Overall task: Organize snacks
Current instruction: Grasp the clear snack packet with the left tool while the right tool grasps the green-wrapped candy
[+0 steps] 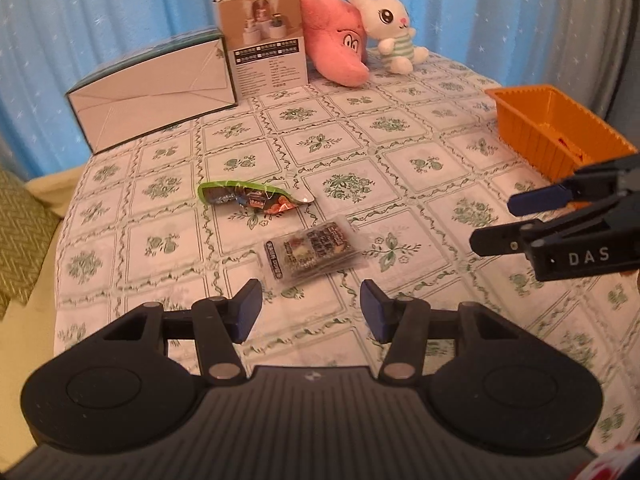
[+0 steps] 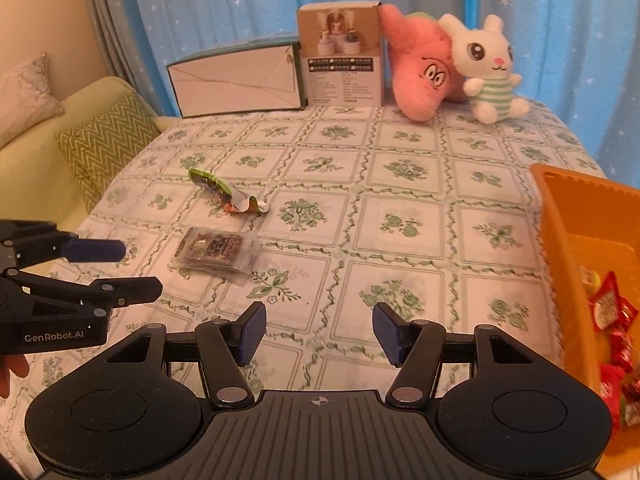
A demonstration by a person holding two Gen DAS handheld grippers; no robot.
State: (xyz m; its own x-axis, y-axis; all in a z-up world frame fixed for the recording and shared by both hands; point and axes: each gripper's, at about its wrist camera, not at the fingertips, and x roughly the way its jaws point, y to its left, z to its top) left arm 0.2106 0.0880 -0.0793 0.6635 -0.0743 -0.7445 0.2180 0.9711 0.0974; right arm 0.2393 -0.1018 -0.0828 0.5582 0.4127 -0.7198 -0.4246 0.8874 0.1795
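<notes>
While two snack packets point(image 1: 256, 198) point(image 1: 314, 250) lie loose, one orange basket point(image 1: 556, 130) waits.

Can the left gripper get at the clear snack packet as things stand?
Probably yes. The left gripper is open and empty, and the clear snack packet lies flat on the tablecloth just ahead of its fingertips, with nothing between. The right gripper is off to the side.

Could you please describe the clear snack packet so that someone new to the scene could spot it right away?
Start at the floral tablecloth and look to its near middle, away from the orange bin. Two loose snacks lie there, apart; the clear packet is the nearer one, just ahead of the left gripper. Unlike the crumpled green packet behind it, it is flat, rectangular and see-through.
</notes>
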